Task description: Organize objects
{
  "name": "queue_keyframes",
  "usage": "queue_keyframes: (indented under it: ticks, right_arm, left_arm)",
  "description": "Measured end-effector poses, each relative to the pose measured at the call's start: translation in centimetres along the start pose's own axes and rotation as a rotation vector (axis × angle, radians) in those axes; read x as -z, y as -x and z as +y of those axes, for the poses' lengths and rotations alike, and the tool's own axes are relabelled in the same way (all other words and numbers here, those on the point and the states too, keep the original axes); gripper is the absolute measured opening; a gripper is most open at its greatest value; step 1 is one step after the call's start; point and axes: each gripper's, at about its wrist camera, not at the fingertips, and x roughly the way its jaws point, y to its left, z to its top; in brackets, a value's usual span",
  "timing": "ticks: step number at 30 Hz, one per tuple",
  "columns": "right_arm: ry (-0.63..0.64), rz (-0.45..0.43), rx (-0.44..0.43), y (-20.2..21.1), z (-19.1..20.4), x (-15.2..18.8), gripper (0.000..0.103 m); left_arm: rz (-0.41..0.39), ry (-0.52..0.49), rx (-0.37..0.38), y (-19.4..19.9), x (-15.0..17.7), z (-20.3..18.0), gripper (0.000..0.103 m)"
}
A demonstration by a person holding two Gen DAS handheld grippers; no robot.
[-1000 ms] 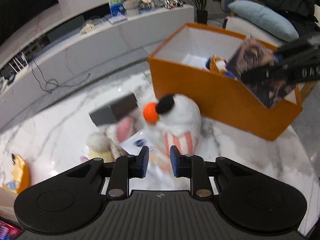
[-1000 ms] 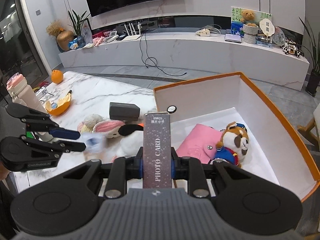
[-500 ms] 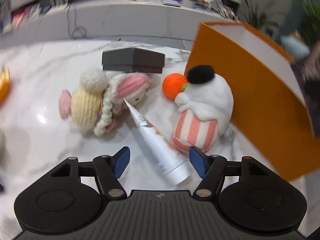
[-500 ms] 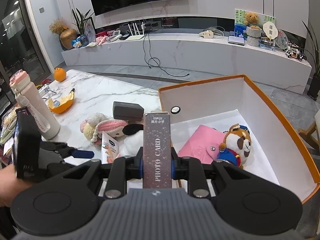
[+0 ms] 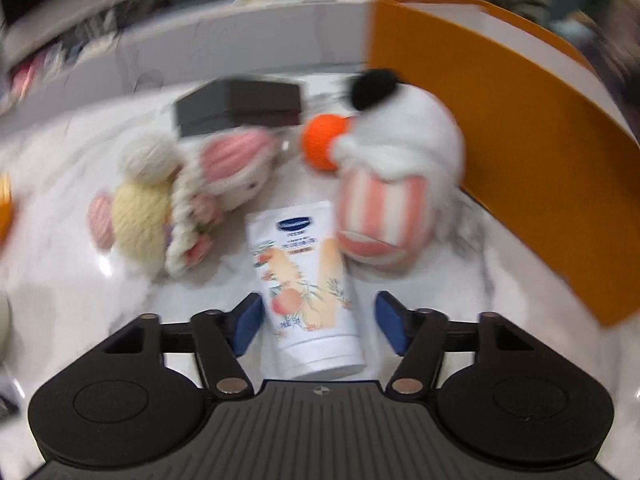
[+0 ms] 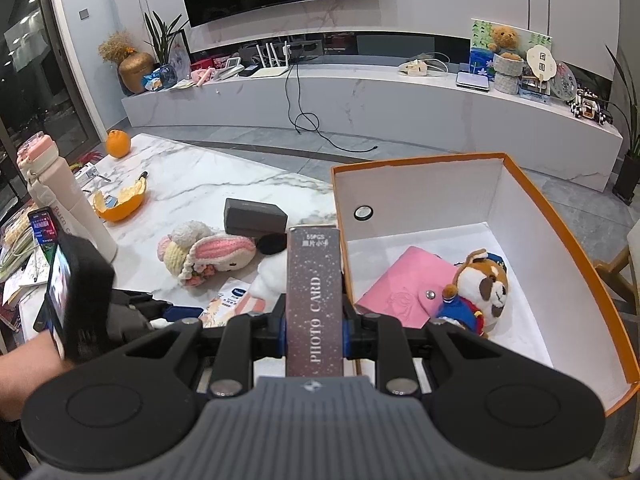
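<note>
Blue pads on our left gripper (image 5: 318, 322) now straddle the white cream tube (image 5: 306, 288). A second ago the jaws were nearly closed with nothing in them; they have just been opening, and the tube lies flat on the marble table (image 5: 60, 280) between them. The left pad looks just beside the tube and the right pad is clear of it, so no grip. The left view is motion-blurred and sits closer over the table than before.

Just past the tube: crochet bunny (image 5: 192, 200) to its left, white plush with striped base (image 5: 396, 184) to its right and touching the tube's far corner. The dark box (image 5: 240, 106) sits behind the bunny. The orange box (image 5: 520, 140) stands right of the plush.

Our right gripper (image 6: 315, 330) is unchanged: clamped tight on the upright photo card pack (image 6: 315, 296), over the near-left corner of the orange box. Inside lie a pink wallet (image 6: 404, 284) and a plush dog (image 6: 480, 288), side by side on the floor of the box. Far across the table, orange peel (image 6: 118, 202) and a whole orange (image 6: 117, 143).
</note>
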Motion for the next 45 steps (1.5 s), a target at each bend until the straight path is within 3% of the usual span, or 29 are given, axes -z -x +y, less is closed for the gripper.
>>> queue_keyframes:
  ticks: [2,3,8,10,12,14,19,21,22,23,25,31,33,34,38,45]
  right_arm:
    - [0.002,0.002,0.000,-0.1,0.1,0.0,0.025]
    - [0.003,0.002,0.001,-0.1,0.2,0.0,0.025]
    - [-0.002,-0.001,-0.003,0.0,0.1,-0.1,0.025]
    - [-0.002,-0.008,-0.002,0.1,0.1,-0.1,0.020]
    - [-0.005,-0.004,-0.015,0.1,0.0,-0.2,0.009]
    - [-0.012,0.015,-0.012,-0.1,-0.1,-0.2,0.007]
    - [0.012,0.072,-0.024,-1.2,0.5,0.5,0.015]
    - [0.066,0.096,-0.064,-1.5,1.5,1.0,0.036]
    - [0.101,0.109,-0.088,-1.7,2.2,1.3,0.055]
    - [0.136,0.116,-0.109,-2.1,2.9,1.7,0.063]
    - [0.178,0.161,-0.135,-3.3,3.9,2.4,0.067]
    - [0.222,0.306,-0.043,-8.0,5.7,4.6,0.066]
    - [0.221,0.327,-0.006,-9.2,5.7,4.9,0.062]
    - [0.217,0.335,-0.001,-9.6,5.8,5.1,0.054]
    - [0.167,0.355,-0.007,-10.1,4.8,4.8,0.045]
    - [0.153,0.339,-0.004,-10.3,5.0,4.9,0.055]
  left_arm:
    - [-0.013,-0.016,-0.003,0.2,0.4,-0.3,0.074]
    - [-0.017,0.000,0.011,0.3,0.5,0.0,0.060]
    - [-0.002,0.022,0.027,0.8,0.9,1.1,0.058]
    - [0.008,0.021,0.030,1.2,1.3,1.3,0.058]
    - [0.011,0.020,0.029,1.4,1.8,1.5,0.058]
    - [0.012,0.023,0.029,1.7,2.2,1.7,0.058]
    - [0.014,0.037,0.028,1.8,2.2,1.6,0.058]
    - [0.015,0.032,0.031,1.8,2.2,1.5,0.058]
    - [0.016,0.030,0.033,1.6,2.0,1.7,0.058]
    - [0.017,0.028,0.035,1.6,2.0,1.9,0.058]
    - [0.019,0.030,0.034,1.3,1.9,2.3,0.058]
    - [0.016,0.038,0.039,1.5,2.4,3.0,0.058]
    - [0.013,0.034,0.039,1.6,2.6,3.1,0.058]
    - [0.012,0.033,0.039,1.7,2.7,3.2,0.058]
    - [0.011,0.032,0.039,1.8,2.8,3.3,0.058]
    - [0.008,0.028,0.034,1.9,3.0,3.3,0.058]
